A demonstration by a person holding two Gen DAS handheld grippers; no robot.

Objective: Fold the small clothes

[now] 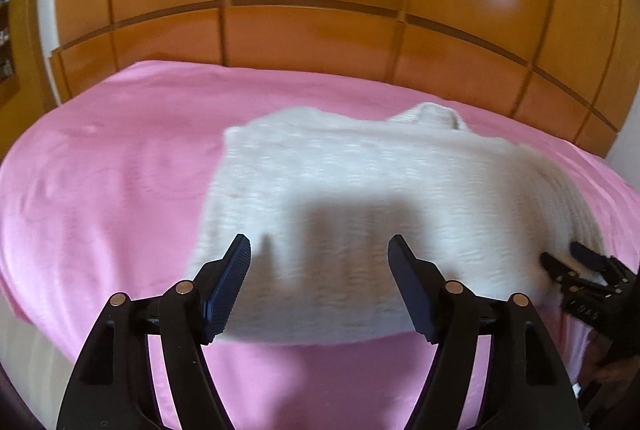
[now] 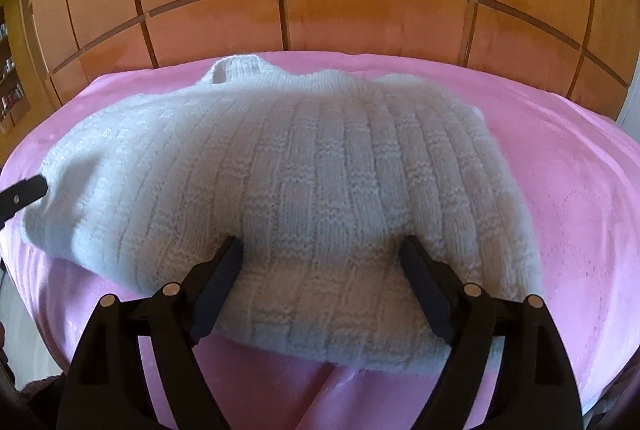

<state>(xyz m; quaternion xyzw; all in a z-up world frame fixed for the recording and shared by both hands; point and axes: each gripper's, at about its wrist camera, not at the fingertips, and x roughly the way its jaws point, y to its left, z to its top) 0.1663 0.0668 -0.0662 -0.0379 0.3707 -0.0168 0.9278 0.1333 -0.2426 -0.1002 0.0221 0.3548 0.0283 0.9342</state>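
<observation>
sweater: white knitted wool-like yarn, ribbed and basket-textured, soft and fuzzy, matt
bedspread: pink cloth, smooth, matt, faint embossed pattern at 3 o'clock
headboard: orange-brown wood panels, polished, glossy sheen at 12 o'clock
left gripper: black matt plastic, ridged dark-blue pads, small metal pins
right gripper: black matt plastic, metal pins

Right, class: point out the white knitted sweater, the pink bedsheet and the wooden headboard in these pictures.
white knitted sweater (image 2: 320, 166): right wrist view, middle of its ribbed body.
pink bedsheet (image 1: 100, 170): left wrist view, bare area left of the sweater.
wooden headboard (image 2: 360, 22): right wrist view, centre panel behind the bed.
</observation>
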